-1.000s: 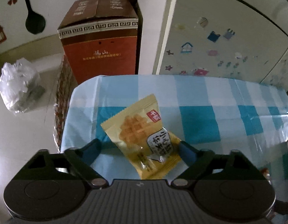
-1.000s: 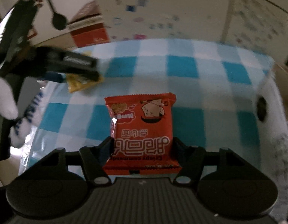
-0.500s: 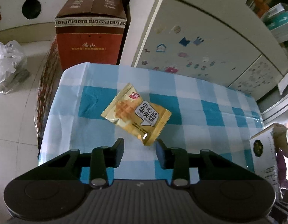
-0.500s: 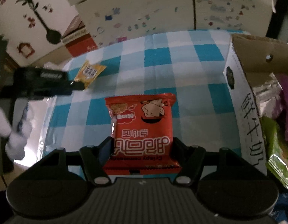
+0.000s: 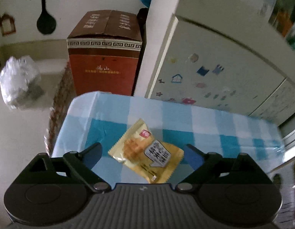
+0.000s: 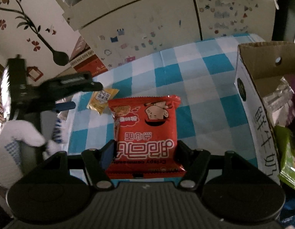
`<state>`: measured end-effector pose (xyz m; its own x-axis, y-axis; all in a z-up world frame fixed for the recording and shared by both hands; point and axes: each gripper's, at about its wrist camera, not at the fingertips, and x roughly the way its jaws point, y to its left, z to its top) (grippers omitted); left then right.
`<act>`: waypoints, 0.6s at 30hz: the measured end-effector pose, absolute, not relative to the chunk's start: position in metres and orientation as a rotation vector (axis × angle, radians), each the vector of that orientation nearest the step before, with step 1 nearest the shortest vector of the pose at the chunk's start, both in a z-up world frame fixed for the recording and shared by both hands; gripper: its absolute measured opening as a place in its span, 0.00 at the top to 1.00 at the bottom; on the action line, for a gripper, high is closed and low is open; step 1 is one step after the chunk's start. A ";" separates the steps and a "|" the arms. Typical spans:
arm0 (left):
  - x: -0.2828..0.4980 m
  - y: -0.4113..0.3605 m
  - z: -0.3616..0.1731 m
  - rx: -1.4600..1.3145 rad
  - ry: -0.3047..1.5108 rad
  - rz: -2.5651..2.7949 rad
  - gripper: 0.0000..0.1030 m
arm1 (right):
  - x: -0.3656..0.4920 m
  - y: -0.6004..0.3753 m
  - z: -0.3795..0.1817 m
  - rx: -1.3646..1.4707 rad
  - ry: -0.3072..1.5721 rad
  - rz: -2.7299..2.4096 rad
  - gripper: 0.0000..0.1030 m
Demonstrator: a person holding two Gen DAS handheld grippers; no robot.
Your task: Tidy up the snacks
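Observation:
A yellow waffle snack packet (image 5: 145,152) lies flat on the blue-checked tablecloth (image 5: 185,114) near the table's left end. My left gripper (image 5: 141,147) hovers over it, its jaws opening wide; the packet sits between the blue pads (image 5: 94,154) without touching them. In the right wrist view the yellow packet (image 6: 102,100) shows under the left gripper (image 6: 87,95). My right gripper (image 6: 145,145) is shut on a red crispy snack packet (image 6: 145,131), held above the cloth. An open cardboard box (image 6: 248,87) with snack packets inside stands at the right.
A white-gloved hand (image 6: 23,133) holds the left gripper. Beyond the table's far edge stand a stickered fridge (image 5: 214,66) and an orange-brown carton (image 5: 104,57). A plastic bag (image 5: 17,80) lies on the floor. A green packet (image 6: 288,158) lies in the box.
The left jaws narrowed above the yellow packet, then spread wide again; the packet stayed on the table. The right gripper kept the red packet while its view swung toward the box.

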<state>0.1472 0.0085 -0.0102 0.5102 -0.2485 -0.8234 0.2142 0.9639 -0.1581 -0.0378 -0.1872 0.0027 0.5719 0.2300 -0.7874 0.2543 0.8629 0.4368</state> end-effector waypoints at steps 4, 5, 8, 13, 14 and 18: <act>0.157 -0.001 -0.013 0.009 0.981 -0.241 0.05 | -0.034 -0.190 0.004 0.570 0.963 -0.021 0.34; 0.160 -0.004 -0.017 0.029 0.980 -0.224 0.05 | -0.033 -0.190 0.004 0.572 0.961 -0.024 0.34; 0.166 -0.006 -0.031 0.035 1.014 -0.201 0.05 | -0.032 -0.191 0.004 0.577 0.958 -0.024 0.34; 0.159 -0.004 -0.040 0.029 1.012 -0.247 0.16 | -0.033 -0.191 0.003 0.577 0.959 -0.021 0.34; 0.157 -0.003 -0.038 0.022 1.012 -0.255 0.24 | -0.032 -0.191 0.003 0.578 0.960 -0.023 0.34; 0.146 0.001 -0.032 -0.028 1.039 -0.307 0.46 | -0.032 -0.191 0.005 0.580 0.953 -0.022 0.34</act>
<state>0.1463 0.0005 -0.0320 0.4684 -0.2634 -0.8433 0.2366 0.9570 -0.1675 -0.0317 -0.1913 0.0047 0.5909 0.2312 -0.7729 0.2667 0.8482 0.4576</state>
